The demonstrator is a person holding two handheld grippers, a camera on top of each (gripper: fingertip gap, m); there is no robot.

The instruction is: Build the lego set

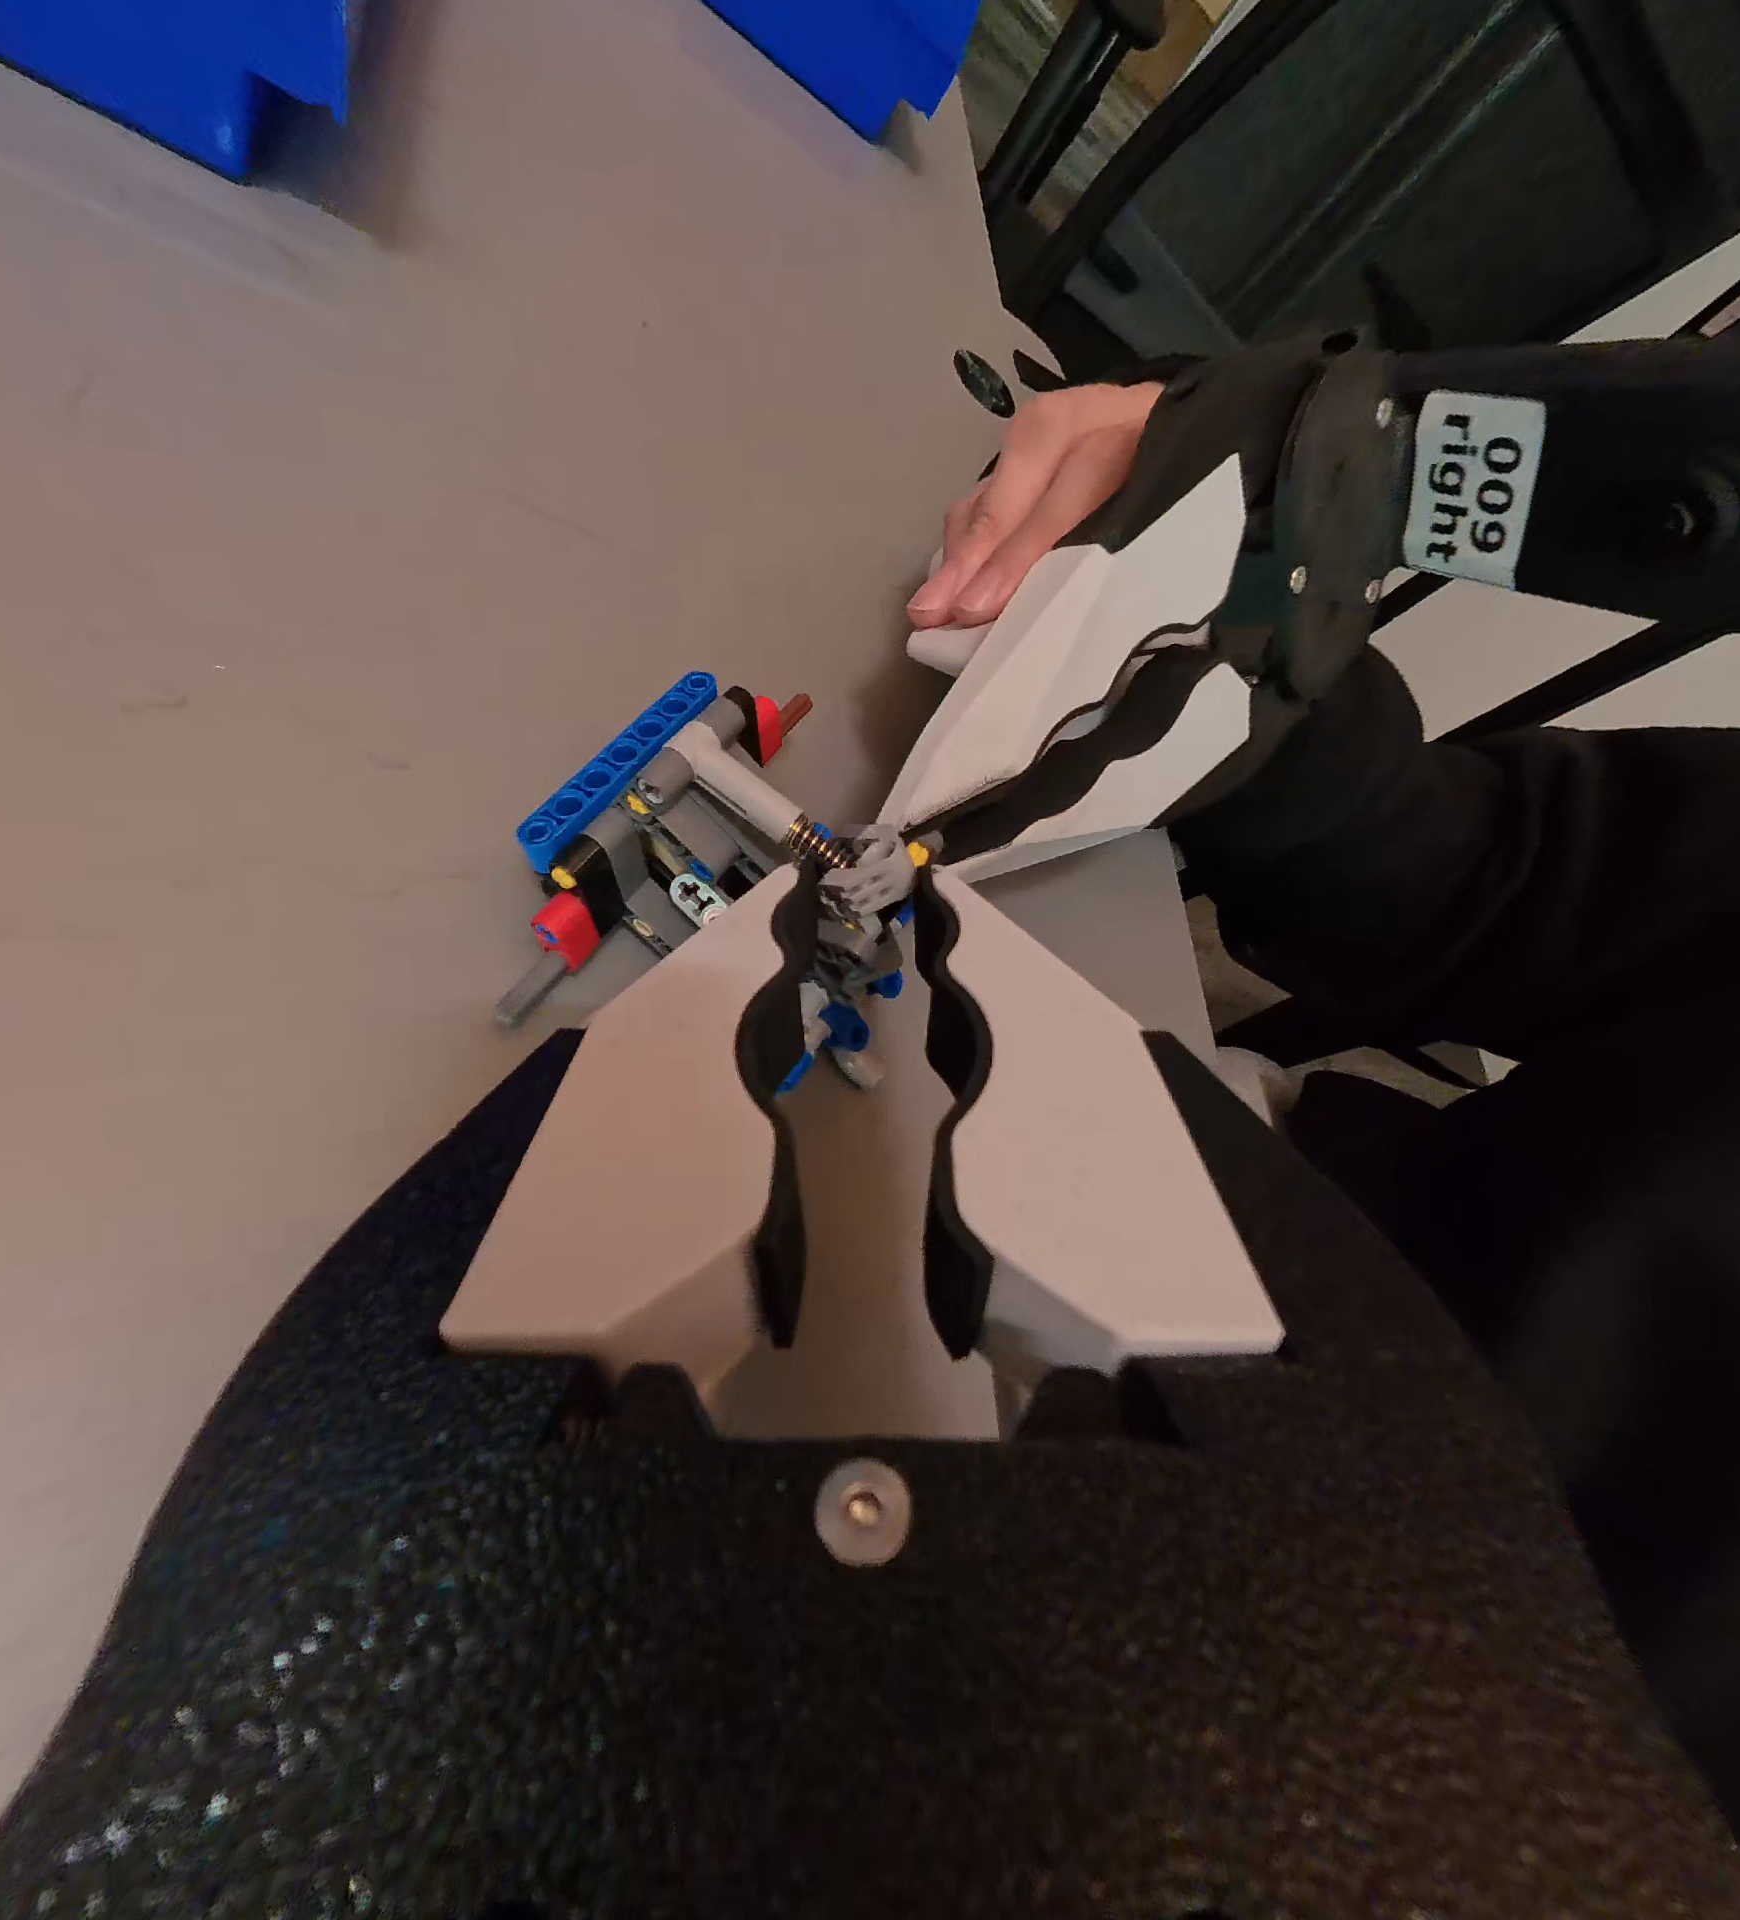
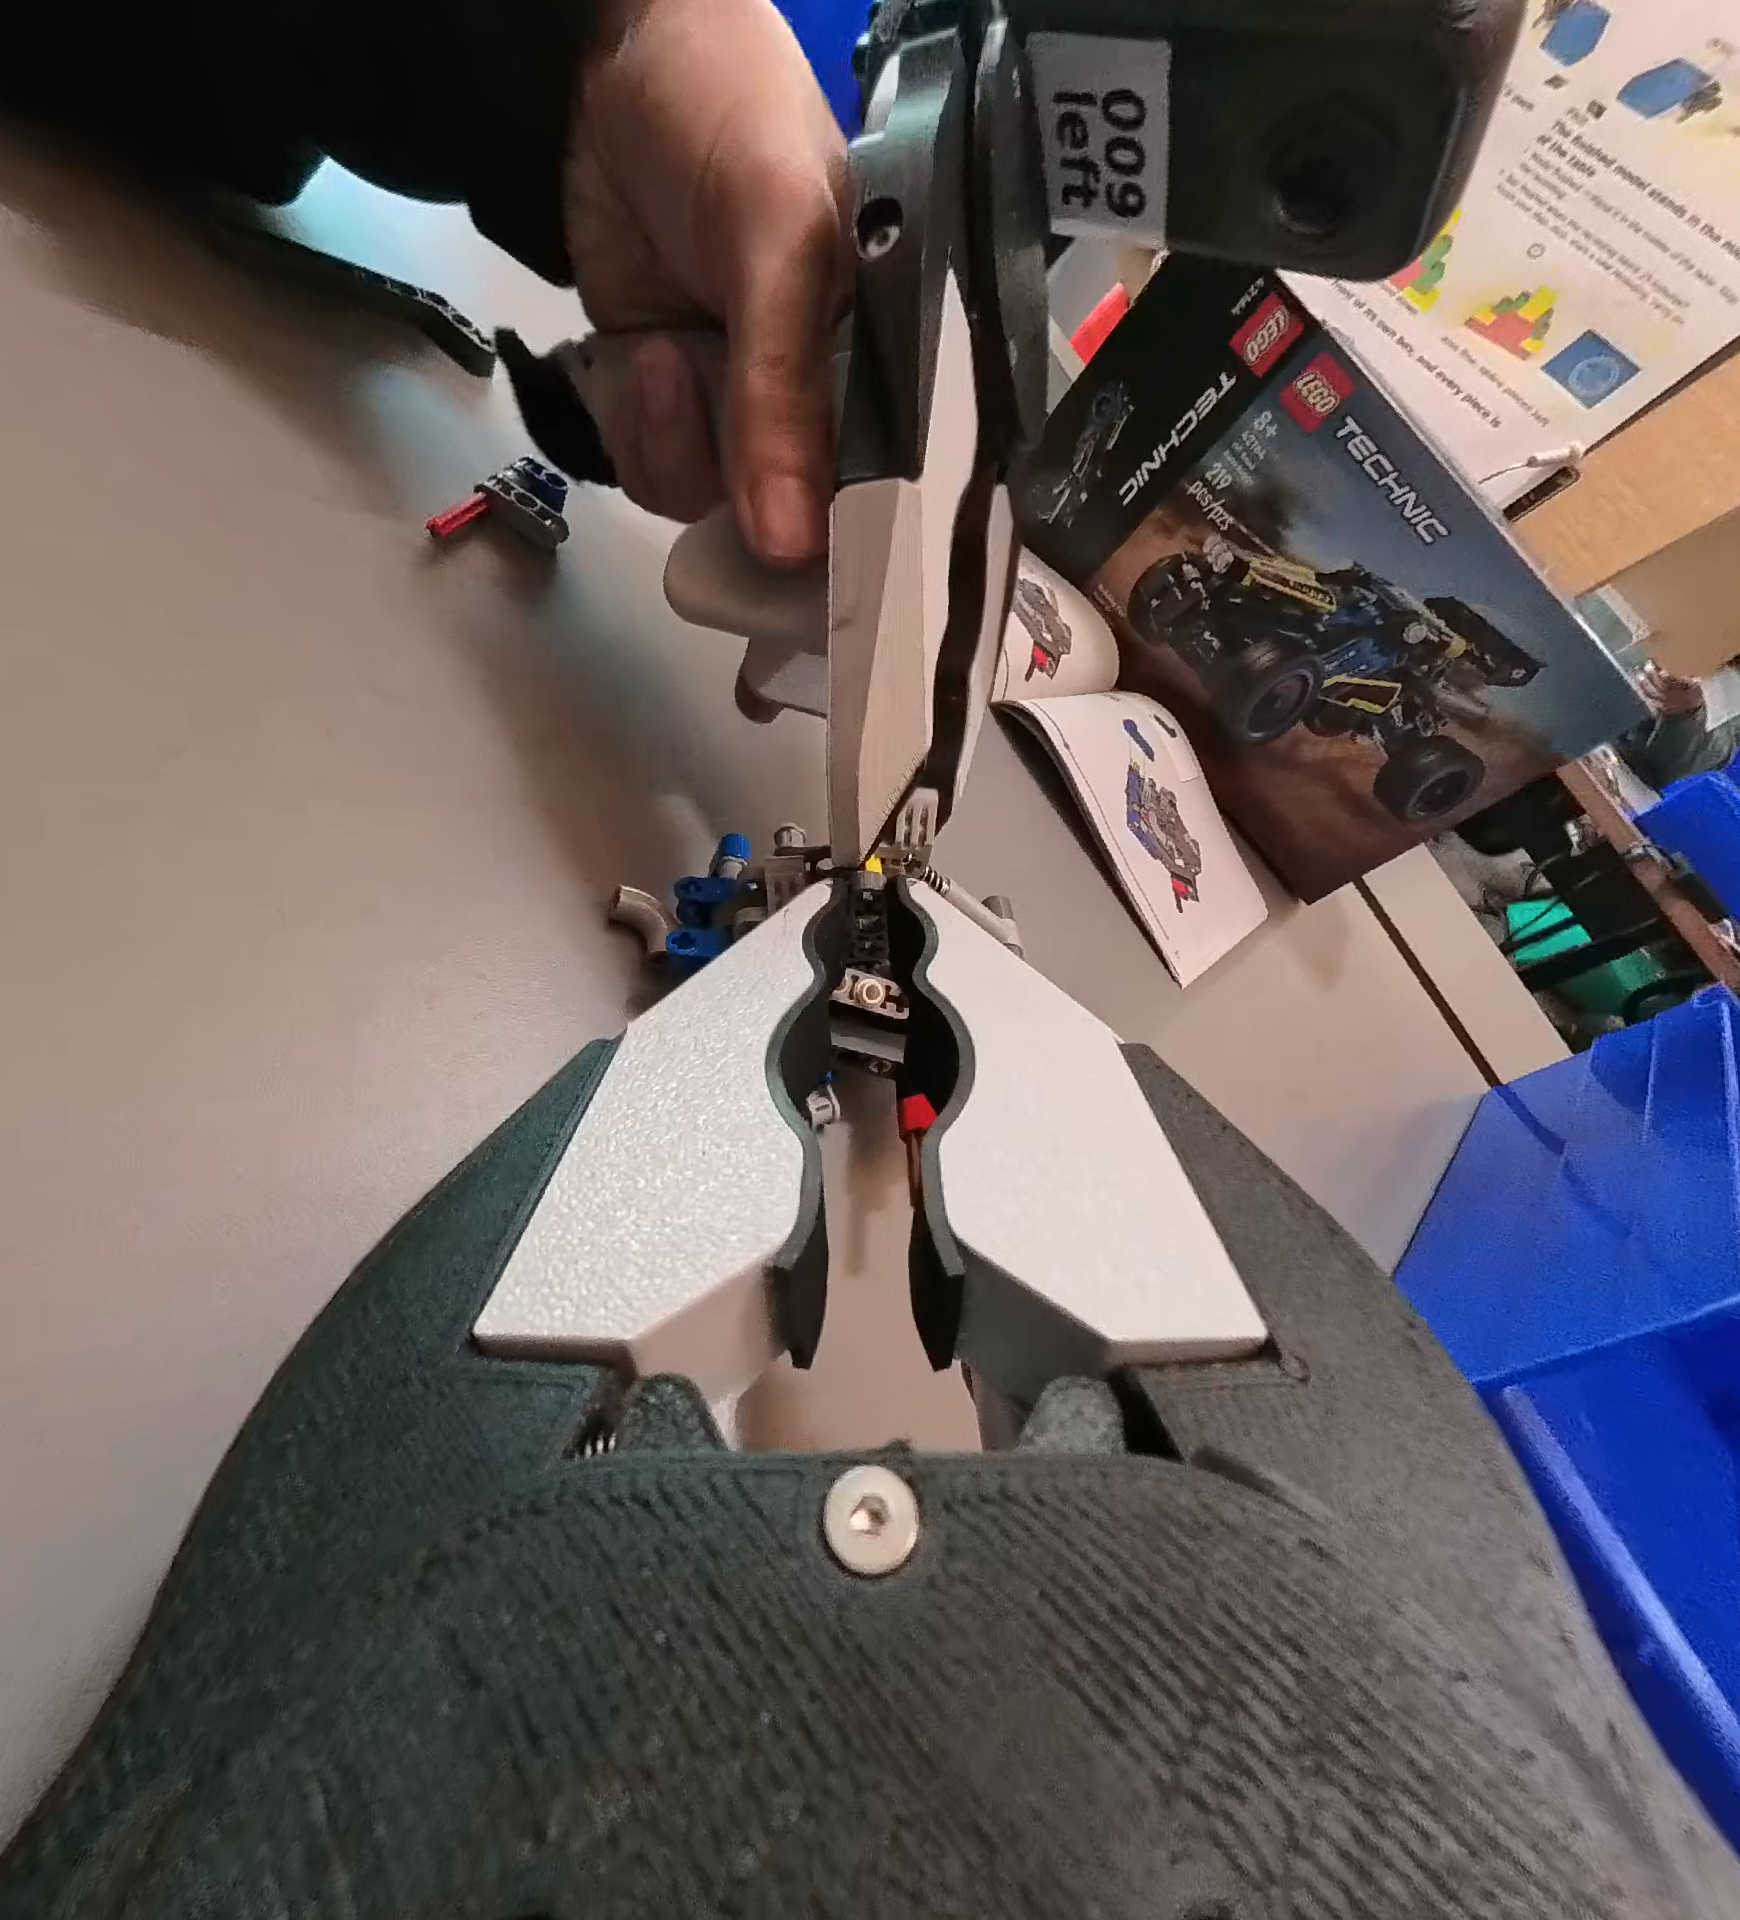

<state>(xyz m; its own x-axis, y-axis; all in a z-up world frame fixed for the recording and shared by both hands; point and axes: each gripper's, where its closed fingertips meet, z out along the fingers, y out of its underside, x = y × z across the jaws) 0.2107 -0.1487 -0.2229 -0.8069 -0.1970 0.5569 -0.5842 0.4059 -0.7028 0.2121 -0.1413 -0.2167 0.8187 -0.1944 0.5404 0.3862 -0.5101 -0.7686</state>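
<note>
A toy brick assembly (image 1: 637,831) lies on the grey table (image 1: 274,520). It has a blue holed beam (image 1: 617,758), red end pieces and a grey shock absorber with a spring (image 1: 824,844). My left gripper (image 1: 861,883) is shut on the grey connector (image 1: 871,873) at the spring's end. My right gripper (image 1: 933,844) comes in from the right, its tips pinched on a small yellow pin (image 1: 916,854) beside that connector. In the right wrist view, my right gripper (image 2: 871,888) closes on the yellow pin (image 2: 873,862), and the left gripper (image 2: 897,831) comes down from above onto the connector (image 2: 918,821).
Blue bins stand at the far edge (image 1: 170,73) and at the right (image 2: 1624,1299). A toy set box (image 2: 1313,623) and an open instruction booklet (image 2: 1157,831) lie to the right. A small loose part with a red pin (image 2: 513,499) lies at the left. A person's hands hold both grippers. My left and right fingertips are right by each other.
</note>
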